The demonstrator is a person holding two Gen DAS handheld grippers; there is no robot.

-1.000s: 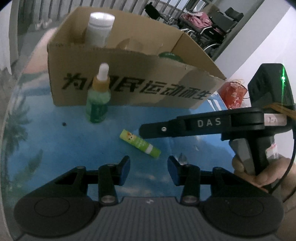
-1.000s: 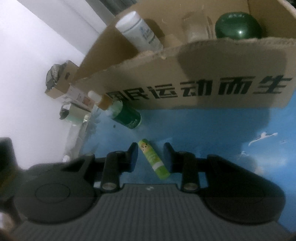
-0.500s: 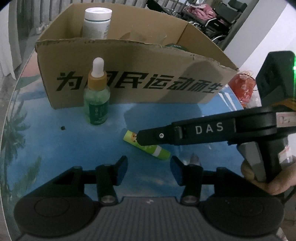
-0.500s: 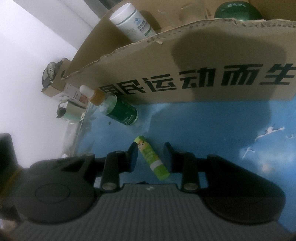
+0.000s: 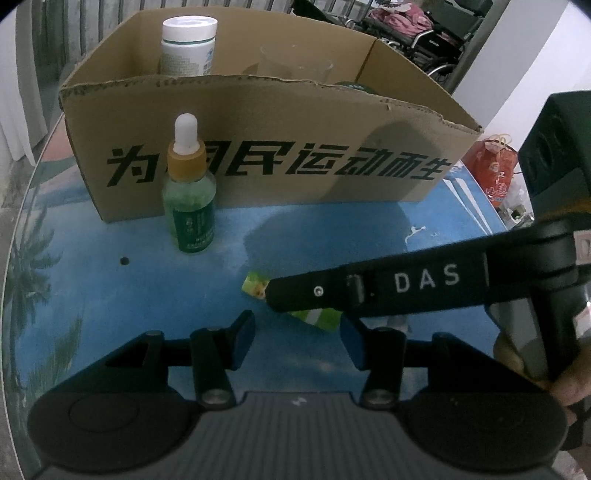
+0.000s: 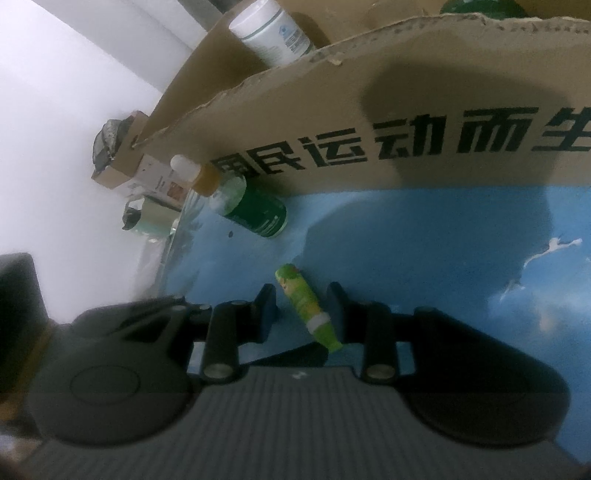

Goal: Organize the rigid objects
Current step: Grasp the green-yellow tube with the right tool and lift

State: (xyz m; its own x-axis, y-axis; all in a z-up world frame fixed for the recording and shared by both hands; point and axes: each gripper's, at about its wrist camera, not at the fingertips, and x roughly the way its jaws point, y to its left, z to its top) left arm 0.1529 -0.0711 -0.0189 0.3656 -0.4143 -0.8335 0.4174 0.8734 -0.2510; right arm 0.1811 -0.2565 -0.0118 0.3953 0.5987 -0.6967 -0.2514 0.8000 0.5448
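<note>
A small green lip-balm tube [image 6: 308, 308] lies on the blue table between the open fingers of my right gripper [image 6: 301, 314]; neither pad clearly touches it. In the left wrist view the tube [image 5: 255, 285] is partly hidden under the right gripper's finger [image 5: 369, 290]. A green dropper bottle [image 5: 189, 192] stands in front of the cardboard box [image 5: 332, 147]; it also shows in the right wrist view [image 6: 251, 206]. A white bottle [image 5: 188, 46], a clear glass [image 5: 295, 68] and a dark green jar [image 6: 480, 7] stand in the box. My left gripper [image 5: 297, 341] is open and empty, just short of the tube.
The blue printed table top [image 5: 110, 295] runs left to a rounded edge. A red bag [image 5: 496, 170] sits beyond the box's right end. Small cartons and a jar [image 6: 147, 184] stand off the table at the left in the right wrist view.
My right gripper has moved forward over the tube, so its fingers now straddle it. The left gripper has drawn nearer to the box and the dropper bottle.
</note>
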